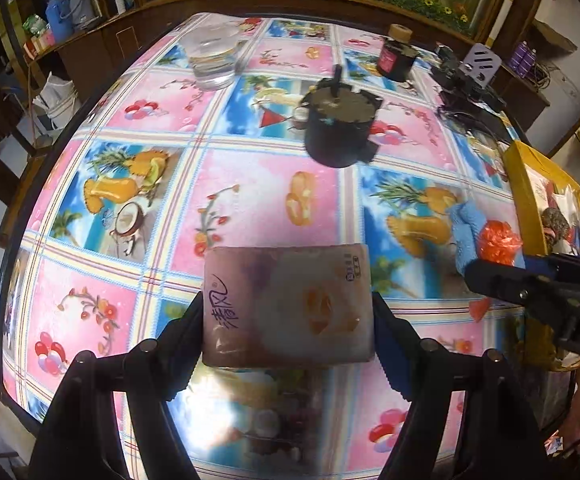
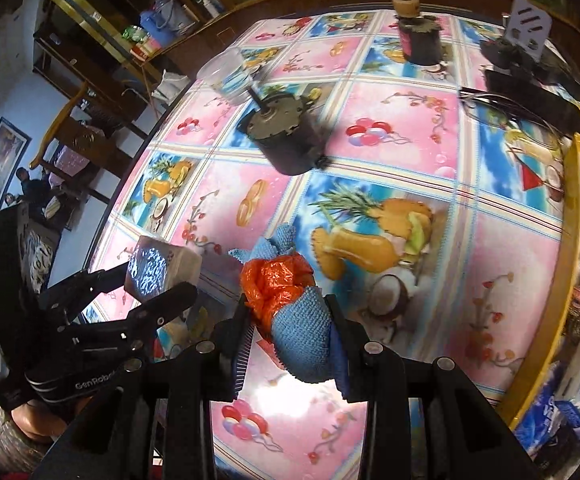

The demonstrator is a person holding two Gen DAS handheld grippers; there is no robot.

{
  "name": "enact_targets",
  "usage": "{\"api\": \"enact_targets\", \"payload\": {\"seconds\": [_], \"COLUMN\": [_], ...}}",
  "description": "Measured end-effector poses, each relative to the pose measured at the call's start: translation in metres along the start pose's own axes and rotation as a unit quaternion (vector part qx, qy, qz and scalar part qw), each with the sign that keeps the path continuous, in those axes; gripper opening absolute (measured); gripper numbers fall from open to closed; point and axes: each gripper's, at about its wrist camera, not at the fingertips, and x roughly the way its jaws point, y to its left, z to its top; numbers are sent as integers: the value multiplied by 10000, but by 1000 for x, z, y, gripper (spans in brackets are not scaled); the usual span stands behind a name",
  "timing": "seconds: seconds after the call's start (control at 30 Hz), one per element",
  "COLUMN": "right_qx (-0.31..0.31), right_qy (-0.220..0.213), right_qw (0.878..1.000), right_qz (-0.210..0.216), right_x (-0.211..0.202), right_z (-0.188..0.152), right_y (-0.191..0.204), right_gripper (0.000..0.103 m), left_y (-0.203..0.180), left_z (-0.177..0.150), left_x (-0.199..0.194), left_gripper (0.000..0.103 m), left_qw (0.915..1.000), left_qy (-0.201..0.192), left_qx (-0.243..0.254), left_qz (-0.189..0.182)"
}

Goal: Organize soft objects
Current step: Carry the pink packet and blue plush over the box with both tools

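A purplish tissue pack (image 1: 281, 280) with dark printed characters is lifted above the tablecloth, and my left gripper (image 1: 287, 320) is shut on its two sides. The right wrist view shows that pack (image 2: 163, 268) end-on in the left gripper (image 2: 157, 284). My right gripper (image 2: 290, 320) is shut on a blue knitted cloth (image 2: 302, 336) bundled with a crumpled orange plastic bag (image 2: 273, 280), held just over the table. In the left wrist view, the right gripper (image 1: 482, 276) holds the cloth (image 1: 464, 224) and bag (image 1: 498, 240) beside a yellow box (image 1: 526, 184).
The yellow box (image 2: 570, 248) at the right table edge holds several soft items. A black motor (image 1: 338, 128), a glass jar (image 1: 213, 60), a small dark corked jar (image 1: 396, 56) and electronics with wires (image 1: 470, 76) stand farther back on the round table (image 1: 89, 300).
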Motion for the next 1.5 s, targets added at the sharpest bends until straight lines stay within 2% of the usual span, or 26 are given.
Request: {"api": "enact_targets", "payload": {"seconds": [0.23, 0.43, 0.77, 1.0, 1.17, 1.33, 1.5], "right_qx": [573, 1097, 1744, 2045, 2205, 2351, 2430], "right_qy": [-396, -823, -1525, -1881, -1987, -1797, -1618], "right_qw": [9975, 9895, 9681, 9533, 9462, 9448, 9436], "right_qz": [-143, -447, -950, -1185, -1290, -1410, -1563], "right_x": [-35, -79, -158, -207, -225, -222, -210], "right_z": [-9, -18, -32, -48, -53, -55, -57], "right_y": [-39, -71, -129, -171, -202, -232, -255], "right_gripper": [36, 36, 36, 36, 36, 36, 36], "left_y": [-41, -78, -135, -179, -234, -288, -322], "left_z": [9, 19, 32, 39, 38, 30, 26], "left_x": [-9, -17, -39, -40, -35, -21, -1], "left_gripper": [75, 75, 75, 75, 75, 75, 75], "left_qw": [9985, 9937, 9836, 9778, 9688, 9590, 9553], "left_qy": [-112, -223, -471, -440, -362, -259, -134], "left_qx": [446, 853, 1301, 1459, 1832, 2270, 2460], "left_qz": [-284, -692, -1161, -1439, -1632, -1677, -1636]}}
